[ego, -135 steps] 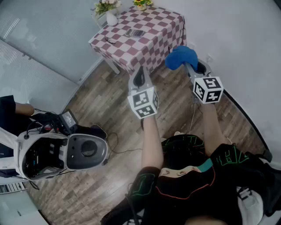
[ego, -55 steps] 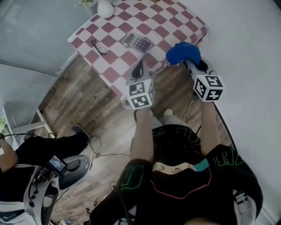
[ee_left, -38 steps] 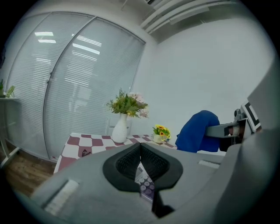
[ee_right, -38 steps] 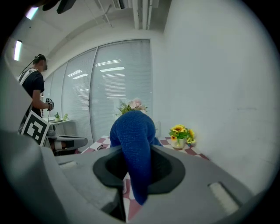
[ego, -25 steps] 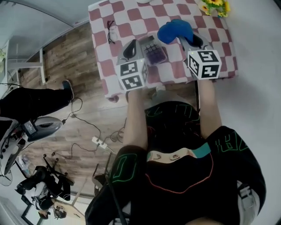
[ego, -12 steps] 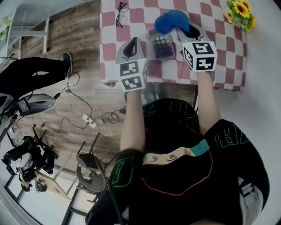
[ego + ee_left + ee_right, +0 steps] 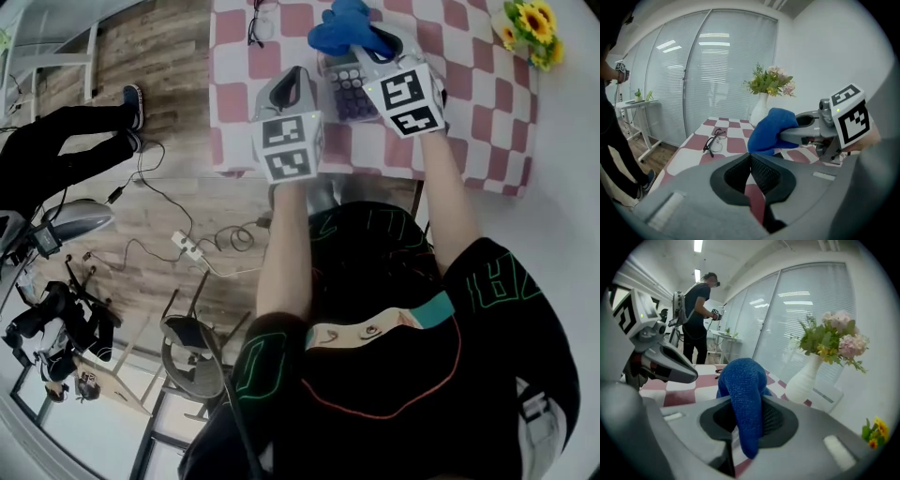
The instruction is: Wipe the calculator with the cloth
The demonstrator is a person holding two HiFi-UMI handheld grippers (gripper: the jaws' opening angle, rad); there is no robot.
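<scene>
One calculator, checkered table, wood floor

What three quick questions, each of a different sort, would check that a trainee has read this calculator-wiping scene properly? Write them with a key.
1. True or false: the left hand-held gripper is shut with nothing between its jaws.
2. Pick one. The right hand-held gripper is: A. shut on the blue cloth; B. wide open and empty; C. shut on nothing.
3. Fill the gap: the calculator lies on a table covered in a red and white ______ pattern.

Key: 1 true; 2 A; 3 checkered.
</scene>
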